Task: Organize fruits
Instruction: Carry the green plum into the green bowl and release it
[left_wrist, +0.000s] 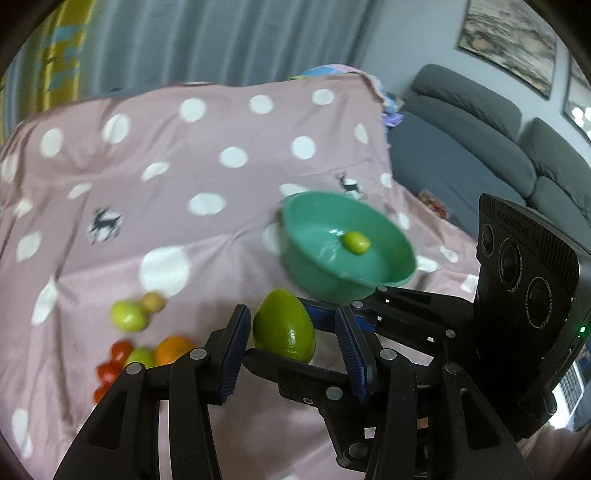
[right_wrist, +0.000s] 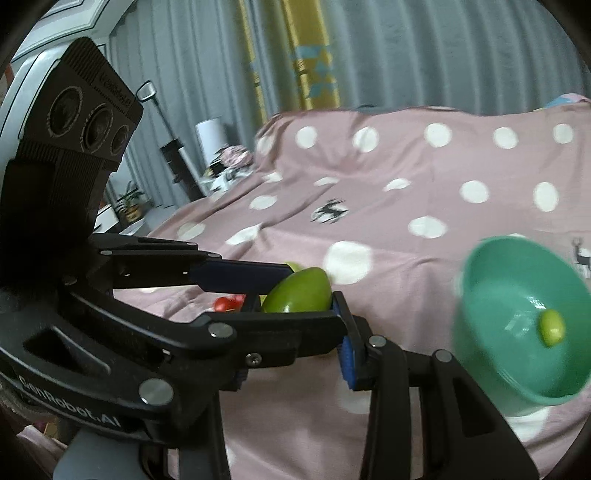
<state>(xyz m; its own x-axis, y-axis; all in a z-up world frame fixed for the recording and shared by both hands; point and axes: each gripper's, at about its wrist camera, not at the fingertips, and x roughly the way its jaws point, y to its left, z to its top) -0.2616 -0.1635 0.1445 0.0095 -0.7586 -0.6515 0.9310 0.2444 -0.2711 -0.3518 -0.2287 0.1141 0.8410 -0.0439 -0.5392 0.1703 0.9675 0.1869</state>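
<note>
A large green egg-shaped fruit (left_wrist: 284, 325) (right_wrist: 299, 291) hangs above the cloth. My left gripper (left_wrist: 291, 317) is shut on it, left pad against its side. My right gripper (right_wrist: 295, 306) reaches in crosswise and is shut on the same fruit; one of its blue-padded fingers (left_wrist: 321, 317) lies behind the fruit and the other passes under it. A teal bowl (left_wrist: 314, 221) (right_wrist: 491, 280) stands just beyond, holding one small green fruit (left_wrist: 355, 242) (right_wrist: 552, 326). Loose on the cloth lie a yellow-green fruit (left_wrist: 127, 315), an orange (left_wrist: 173, 349) and red cherry tomatoes (left_wrist: 110, 365) (right_wrist: 229, 302).
A pink cloth with white dots (left_wrist: 221, 166) covers the whole surface. A grey sofa (left_wrist: 461, 147) stands past its right edge. Grey curtains hang behind. Shelves with a potted plant (right_wrist: 129, 206) stand beyond the cloth's left side.
</note>
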